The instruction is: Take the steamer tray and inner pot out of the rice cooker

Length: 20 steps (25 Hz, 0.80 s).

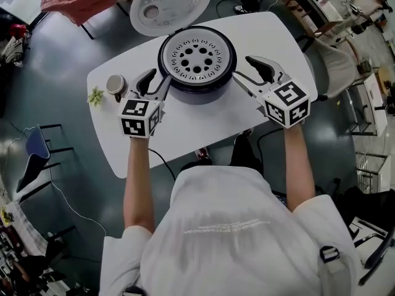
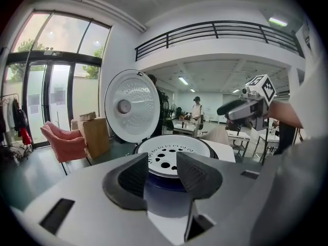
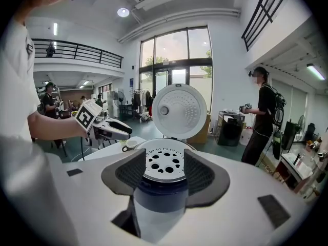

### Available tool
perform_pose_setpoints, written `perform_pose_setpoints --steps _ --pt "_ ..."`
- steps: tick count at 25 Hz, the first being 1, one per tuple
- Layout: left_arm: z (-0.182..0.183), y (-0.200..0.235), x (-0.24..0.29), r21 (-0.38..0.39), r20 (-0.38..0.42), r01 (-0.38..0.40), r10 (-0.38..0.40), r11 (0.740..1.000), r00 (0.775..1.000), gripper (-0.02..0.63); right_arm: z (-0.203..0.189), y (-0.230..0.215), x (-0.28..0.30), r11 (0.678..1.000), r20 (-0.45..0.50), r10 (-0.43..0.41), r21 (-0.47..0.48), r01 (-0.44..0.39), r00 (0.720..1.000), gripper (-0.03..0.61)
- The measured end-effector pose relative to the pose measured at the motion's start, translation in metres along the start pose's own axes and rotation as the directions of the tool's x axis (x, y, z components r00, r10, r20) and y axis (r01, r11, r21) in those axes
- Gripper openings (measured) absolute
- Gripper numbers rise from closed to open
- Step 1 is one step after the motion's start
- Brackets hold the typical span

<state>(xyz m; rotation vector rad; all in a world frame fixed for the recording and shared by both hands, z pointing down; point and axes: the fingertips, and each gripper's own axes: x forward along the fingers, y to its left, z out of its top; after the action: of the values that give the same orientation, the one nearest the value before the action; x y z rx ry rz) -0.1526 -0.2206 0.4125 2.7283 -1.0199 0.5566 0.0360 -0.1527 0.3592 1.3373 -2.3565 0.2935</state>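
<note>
The rice cooker (image 1: 199, 92) stands open at the far middle of the white table (image 1: 185, 137), its lid (image 1: 170, 5) tipped up behind it. The perforated steamer tray (image 1: 196, 57) sits in its mouth. The inner pot must lie beneath the tray and cannot be seen.

The left gripper (image 1: 154, 82) hangs just beside the cooker's left flank and the right gripper (image 1: 247, 71) just beside its right. Each has its jaws partly apart with nothing between the pads, and each gripper view looks past them at the cooker's wall and the tray.

The step in hand appears to be the approach for lifting out the tray, which has not yet been touched. Next, the jaws probably need to rise to the tray's rim, close on opposite edges and lift it level. A cup (image 1: 115, 84) and a small plant (image 1: 95, 96) stand at the left.
</note>
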Motion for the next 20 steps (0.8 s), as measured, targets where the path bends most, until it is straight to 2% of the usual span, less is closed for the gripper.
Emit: perform_pose_setpoints --steps 6,11,16,20 --pt "-0.002 0.001 0.008 -0.020 -0.016 -0.012 0.012 1.000 1.000 0.189 0.000 -0.005 0.021 0.999 -0.015 0.053 -0.009 -0.053 0.998 0.233" --pt "0.001 0.007 0.018 -0.091 -0.018 -0.046 0.045 0.995 0.999 0.190 0.015 -0.022 0.038 0.996 0.033 0.091 -0.012 -0.090 0.995 0.227" --pt "0.014 0.019 0.028 -0.134 -0.036 -0.141 0.138 0.981 0.990 0.209 0.017 -0.035 0.055 0.982 0.022 0.191 -0.009 -0.190 0.981 0.229" --pt "0.005 0.017 0.059 -0.148 -0.125 -0.233 0.215 0.961 0.968 0.230 0.008 -0.059 0.071 0.959 0.031 0.282 -0.004 -0.282 0.959 0.229"
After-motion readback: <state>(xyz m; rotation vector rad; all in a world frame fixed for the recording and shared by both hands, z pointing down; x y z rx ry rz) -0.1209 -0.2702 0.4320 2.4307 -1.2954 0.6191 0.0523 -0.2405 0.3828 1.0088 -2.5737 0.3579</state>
